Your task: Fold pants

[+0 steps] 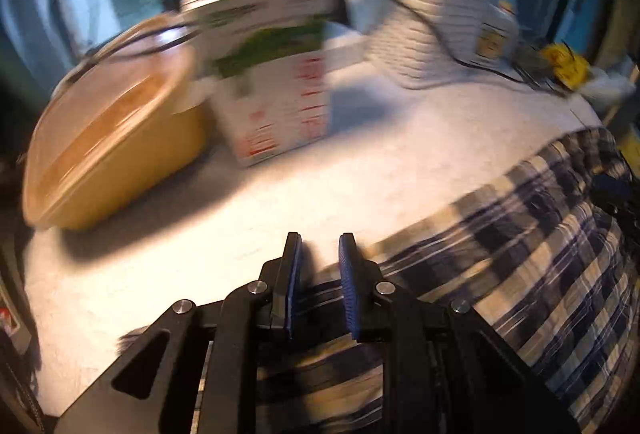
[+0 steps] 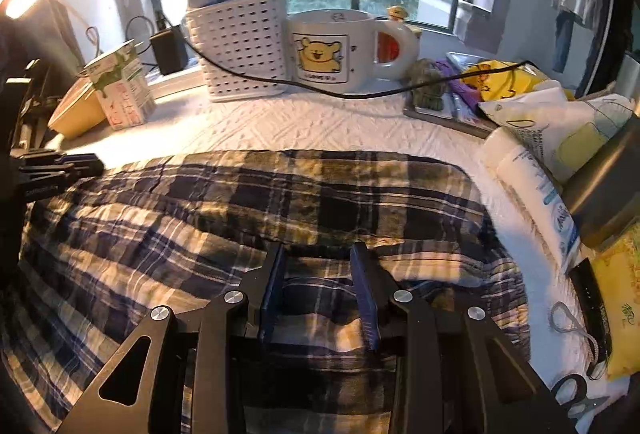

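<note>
The plaid pants (image 2: 248, 218), navy, white and tan, lie folded in a wide block across the white quilted table cover (image 2: 304, 122). My right gripper (image 2: 318, 254) is open just above the pants' near folded edge, with nothing between its blue pads. In the left wrist view, which is motion-blurred, the pants (image 1: 532, 250) fill the lower right. My left gripper (image 1: 320, 246) is open and empty at the pants' left edge, over the cover (image 1: 200, 234). It also shows at the far left of the right wrist view (image 2: 80, 164).
A yellow bowl (image 1: 112, 154) and a small carton (image 1: 276, 82) stand at the back left. A white basket (image 2: 240, 46), a bear mug (image 2: 336, 50) and a black cable (image 2: 320, 90) line the back. Bags and rolls (image 2: 552, 138) and scissors (image 2: 576, 394) crowd the right.
</note>
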A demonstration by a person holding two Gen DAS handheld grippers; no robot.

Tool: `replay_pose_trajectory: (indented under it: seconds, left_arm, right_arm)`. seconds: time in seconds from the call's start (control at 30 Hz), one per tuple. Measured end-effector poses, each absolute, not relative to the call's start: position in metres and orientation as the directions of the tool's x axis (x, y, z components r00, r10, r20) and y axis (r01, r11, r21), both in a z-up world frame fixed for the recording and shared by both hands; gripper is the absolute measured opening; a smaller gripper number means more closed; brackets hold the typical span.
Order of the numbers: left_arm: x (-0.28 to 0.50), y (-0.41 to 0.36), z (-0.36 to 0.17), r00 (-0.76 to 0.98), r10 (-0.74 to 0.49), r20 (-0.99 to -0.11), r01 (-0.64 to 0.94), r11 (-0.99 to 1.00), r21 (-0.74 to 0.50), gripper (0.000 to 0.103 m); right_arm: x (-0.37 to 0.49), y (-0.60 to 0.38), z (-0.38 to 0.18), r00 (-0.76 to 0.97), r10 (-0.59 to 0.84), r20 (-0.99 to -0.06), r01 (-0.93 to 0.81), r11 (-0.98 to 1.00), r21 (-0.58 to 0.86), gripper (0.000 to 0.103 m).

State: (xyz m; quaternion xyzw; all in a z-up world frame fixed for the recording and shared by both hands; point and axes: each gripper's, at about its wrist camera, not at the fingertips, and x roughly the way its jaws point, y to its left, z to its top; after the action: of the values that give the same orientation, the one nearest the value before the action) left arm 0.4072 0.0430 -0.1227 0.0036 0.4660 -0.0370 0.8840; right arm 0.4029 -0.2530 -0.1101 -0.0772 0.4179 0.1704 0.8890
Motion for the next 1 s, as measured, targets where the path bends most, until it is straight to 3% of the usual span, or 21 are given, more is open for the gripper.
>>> replay_pose_trajectory:
  seconds: [0.17,0.33,0.47,0.63,0.83,1.0]
  left_arm:
    - [0.365,0.079,-0.102,0.603,-0.07,-0.794,0.012,0.997,-0.079,0.02]
    - [0.305,0.096,-0.088,0.65,-0.139,-0.747,0.02,0.986,-0.167,0.027]
    - [0.295,0.1,-0.117,0.587,-0.097,-0.804,-0.009,0.992,-0.126,0.029]
    - [0.291,0.101,-0.121,0.608,-0.065,-0.792,0.01,0.997,-0.074,0.029]
    - [0.286,0.106,-0.112,0.61,0.028,-0.792,-0.058,0.998,-0.009,0.029]
    - [0.245,0.09,-0.077,0.689,-0.085,-0.72,0.03,0.996,-0.089,0.029]
  right_arm:
    - [0.395,-0.263,-0.1,0.62,0.233,-0.749,-0.328,0.944,0.022,0.036]
    - [0.37,-0.243,-0.075,0.621,0.35,-0.702,-0.414,0.906,0.085,0.036]
    - [0.351,-0.202,-0.078,0.556,0.419,-0.718,-0.541,0.838,0.069,0.036]
    - [0.347,-0.184,-0.112,0.508,0.337,-0.792,-0.553,0.833,-0.001,0.035]
    - [0.34,-0.22,-0.11,0.575,0.235,-0.783,-0.449,0.891,-0.063,0.036]
    - [0.316,-0.235,-0.089,0.588,0.305,-0.749,-0.453,0.891,0.007,0.036]
